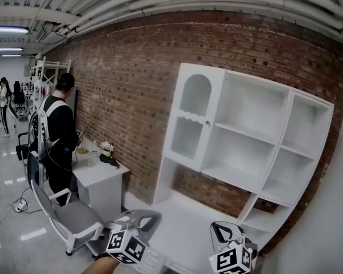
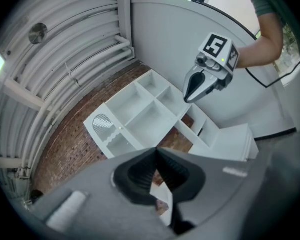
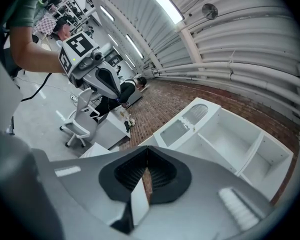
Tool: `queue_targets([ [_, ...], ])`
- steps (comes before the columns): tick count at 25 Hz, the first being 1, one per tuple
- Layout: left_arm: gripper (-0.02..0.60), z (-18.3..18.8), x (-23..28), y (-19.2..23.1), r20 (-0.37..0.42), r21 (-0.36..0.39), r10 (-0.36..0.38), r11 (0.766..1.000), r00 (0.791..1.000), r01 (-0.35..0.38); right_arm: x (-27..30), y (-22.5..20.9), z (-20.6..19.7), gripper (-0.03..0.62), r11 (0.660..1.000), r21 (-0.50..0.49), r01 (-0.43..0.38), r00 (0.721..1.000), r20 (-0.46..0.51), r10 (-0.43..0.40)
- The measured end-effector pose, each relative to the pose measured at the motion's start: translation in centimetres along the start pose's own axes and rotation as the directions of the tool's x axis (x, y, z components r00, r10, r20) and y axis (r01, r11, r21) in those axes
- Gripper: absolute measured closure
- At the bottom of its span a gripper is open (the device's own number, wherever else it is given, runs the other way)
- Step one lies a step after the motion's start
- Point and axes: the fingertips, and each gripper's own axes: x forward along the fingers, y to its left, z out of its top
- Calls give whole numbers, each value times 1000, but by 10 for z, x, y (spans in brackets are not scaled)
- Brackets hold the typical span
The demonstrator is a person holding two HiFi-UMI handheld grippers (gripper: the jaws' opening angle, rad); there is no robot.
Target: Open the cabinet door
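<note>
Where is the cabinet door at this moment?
Head view, centre: the cabinet door forms the left end of the white shelf unit against the brick wall.

The bottom edge crops my grey left gripper [image 1: 150,216] and grey right gripper [image 1: 223,227]; I can't identify the small clutter [image 1: 100,151] on the white desk [image 1: 103,179].

White cabinet [image 1: 248,133], red-brown brick wall [image 1: 126,67]
The left gripper [image 1: 148,217] and right gripper [image 1: 224,227] are grey with ribbed black pads [image 3: 131,172] and black-and-white square markers [image 1: 126,247]; the chair [image 1: 74,216] is grey, the desk [image 1: 100,176] white.
</note>
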Motion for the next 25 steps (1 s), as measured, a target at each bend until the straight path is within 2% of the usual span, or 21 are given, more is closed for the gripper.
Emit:
queue_targets([
  [10, 584, -23, 43, 6, -70, -6, 15, 1000, 997, -15, 54, -28, -24, 589, 999, 24, -34, 999, 42, 33],
  [25, 584, -24, 127, 10, -148, 4, 59, 998, 987, -59, 113, -83, -73, 589, 996, 31, -82, 990, 117, 78],
])
